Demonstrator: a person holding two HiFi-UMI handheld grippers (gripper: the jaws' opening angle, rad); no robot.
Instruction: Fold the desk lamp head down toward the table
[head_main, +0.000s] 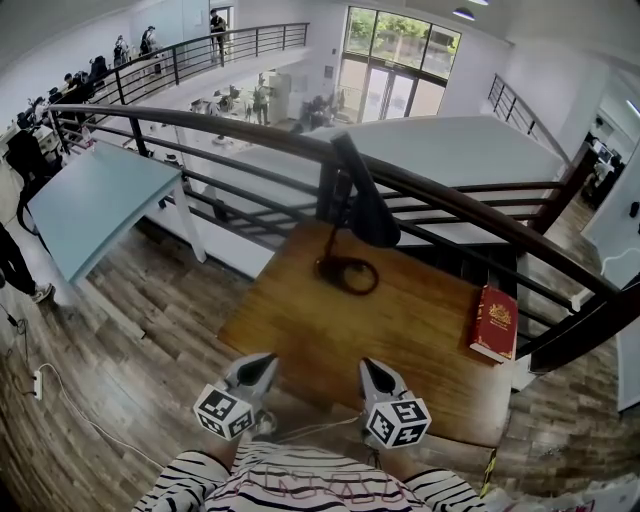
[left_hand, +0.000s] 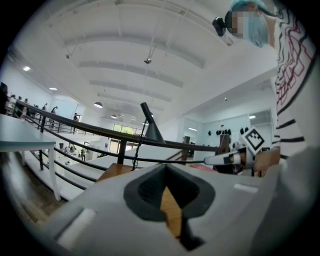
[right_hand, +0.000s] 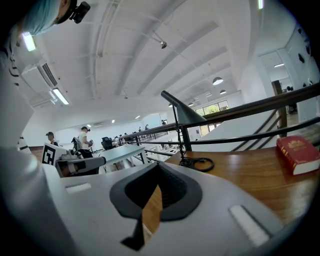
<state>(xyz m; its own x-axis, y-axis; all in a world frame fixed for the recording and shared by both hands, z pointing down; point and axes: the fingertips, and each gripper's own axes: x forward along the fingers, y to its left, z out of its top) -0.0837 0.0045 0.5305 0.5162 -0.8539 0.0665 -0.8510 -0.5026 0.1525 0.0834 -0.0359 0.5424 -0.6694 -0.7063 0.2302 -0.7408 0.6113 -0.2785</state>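
Observation:
A dark desk lamp stands at the far side of the wooden table (head_main: 400, 330), its cone head (head_main: 365, 205) raised on a thin stem above a ring base (head_main: 347, 273). The head also shows in the left gripper view (left_hand: 152, 129) and the right gripper view (right_hand: 183, 113), with the base (right_hand: 198, 162) below it. My left gripper (head_main: 262, 368) and right gripper (head_main: 372, 372) hover side by side at the table's near edge, well short of the lamp. Both are shut with nothing between the jaws, as seen for the left gripper (left_hand: 170, 200) and the right gripper (right_hand: 151, 200).
A red book (head_main: 494, 322) lies at the table's right edge. A dark curved railing (head_main: 480, 205) runs just behind the lamp. A pale blue table (head_main: 100, 200) stands to the left on the wood floor, and a white power strip (head_main: 38, 383) with its cable lies lower left.

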